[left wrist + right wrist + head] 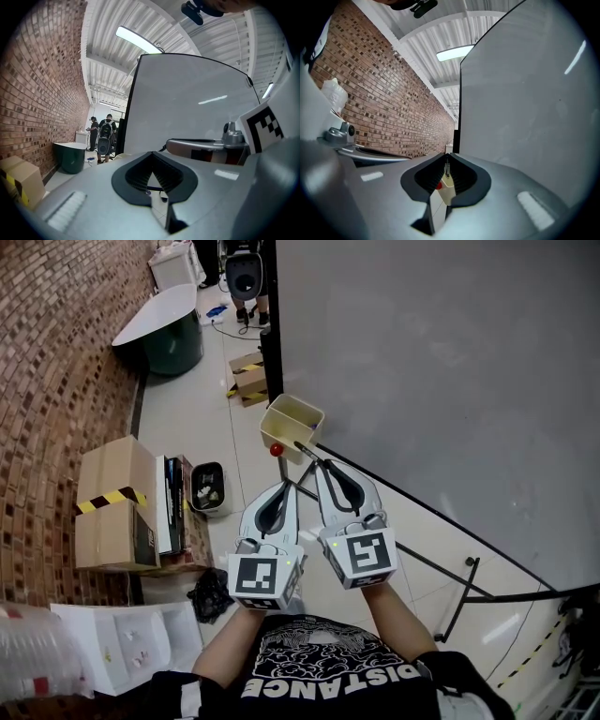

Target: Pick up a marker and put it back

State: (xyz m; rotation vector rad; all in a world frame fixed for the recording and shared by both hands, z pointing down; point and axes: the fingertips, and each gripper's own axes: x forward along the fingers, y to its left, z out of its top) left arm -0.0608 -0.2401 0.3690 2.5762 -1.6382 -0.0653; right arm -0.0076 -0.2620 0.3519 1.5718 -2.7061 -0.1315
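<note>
At the lower left corner of the large grey whiteboard, what looks like a slim dark marker pokes from the beige plastic bin; the left gripper and right gripper hover just short of it, jaws pressed together on nothing, so the task seems either unstarted or finished.

My left gripper sits just left of the right gripper and a little behind it. A marker sticks out ahead of the right claw's tips, toward a tub directly in front of them, at the edge of the whiteboard. The board runs along the right of both claws. A small ball lies ahead of my left claw, against the tub's left side. Boxes stand well off to that claw's left, by the brick wall. A table stands far ahead-left.
</note>
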